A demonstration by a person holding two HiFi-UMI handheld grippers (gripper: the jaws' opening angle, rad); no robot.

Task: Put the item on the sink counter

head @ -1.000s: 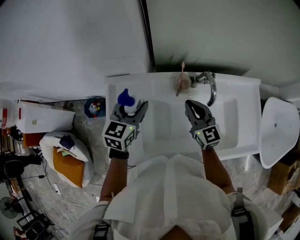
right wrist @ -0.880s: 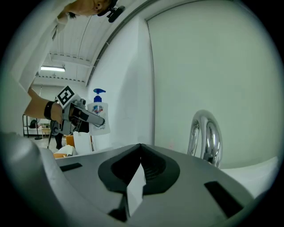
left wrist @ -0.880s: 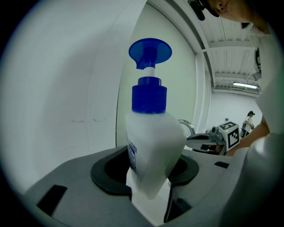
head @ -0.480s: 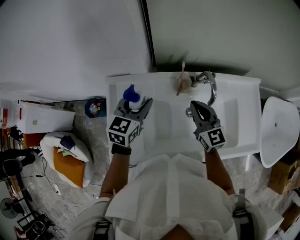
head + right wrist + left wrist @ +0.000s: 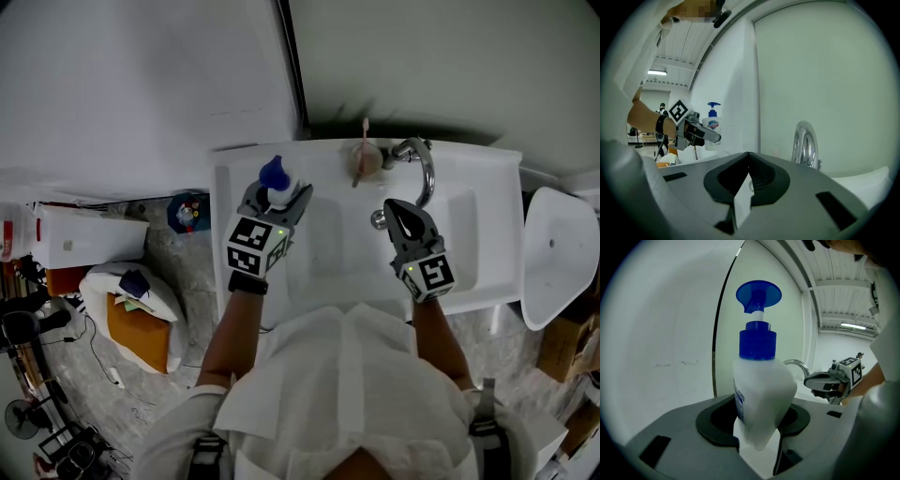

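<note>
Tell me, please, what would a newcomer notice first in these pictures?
First, the white pump bottle with its blue head, clamped between the jaws of the left gripper at the left end of the white sink. Next, the right gripper, shut and empty, beside the chrome faucet over the basin.

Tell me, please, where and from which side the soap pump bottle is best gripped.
Grip the bottle by its white body, below the blue collar, coming in level from the side: it is upright and its pump head is narrow. The left gripper holds it so.
</note>
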